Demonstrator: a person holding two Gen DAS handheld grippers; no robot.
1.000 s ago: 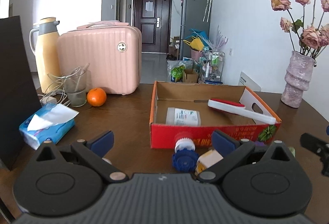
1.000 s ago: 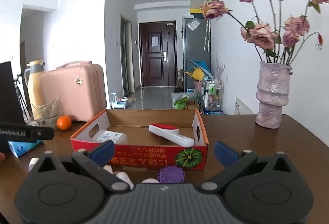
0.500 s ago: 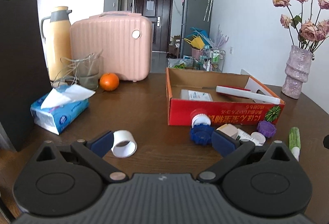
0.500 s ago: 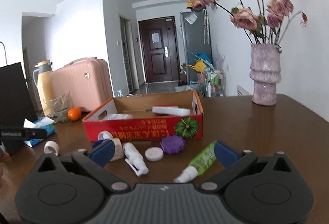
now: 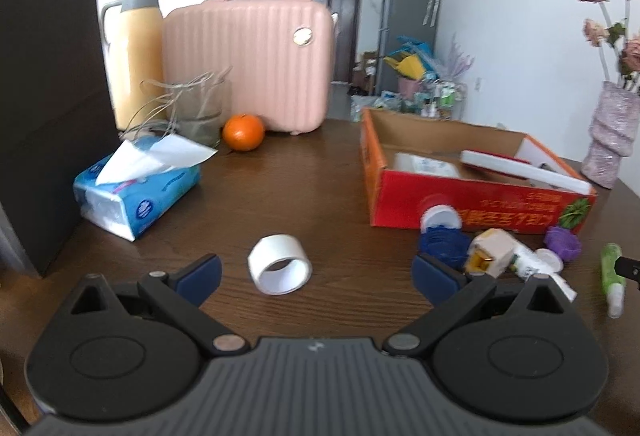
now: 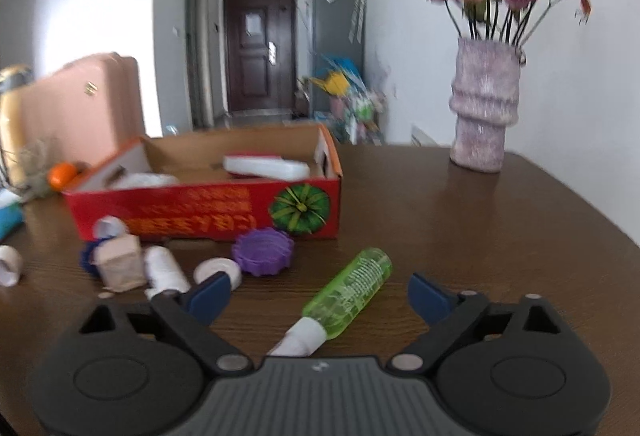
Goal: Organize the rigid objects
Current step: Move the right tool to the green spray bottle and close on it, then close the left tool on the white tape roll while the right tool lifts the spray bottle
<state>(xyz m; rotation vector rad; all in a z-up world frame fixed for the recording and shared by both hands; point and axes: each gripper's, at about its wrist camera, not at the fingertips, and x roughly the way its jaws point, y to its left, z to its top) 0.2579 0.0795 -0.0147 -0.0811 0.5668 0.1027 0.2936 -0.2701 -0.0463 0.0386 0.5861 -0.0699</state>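
In the red box (image 6: 208,208): a white-and-red tool (image 6: 266,167) and a white pack (image 5: 426,165). On the surface (image 6: 460,236), unsorted: tape roll (image 5: 279,264), green bottle (image 6: 348,292), purple cap (image 6: 262,246), small pieces.

Left gripper (image 5: 316,272): fingers open around the roll. Right gripper (image 6: 318,292): fingers just been narrowing, bottle between, untouched.

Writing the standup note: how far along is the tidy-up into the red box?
Early. Done: the red cardboard box holds a white-and-red tool and a white pack. In hand: nothing; the right gripper, jaws just closing, straddles the green bottle without gripping; the left gripper is open by the tape roll. Left: those, plus the purple lid and the other small items in front of the box.
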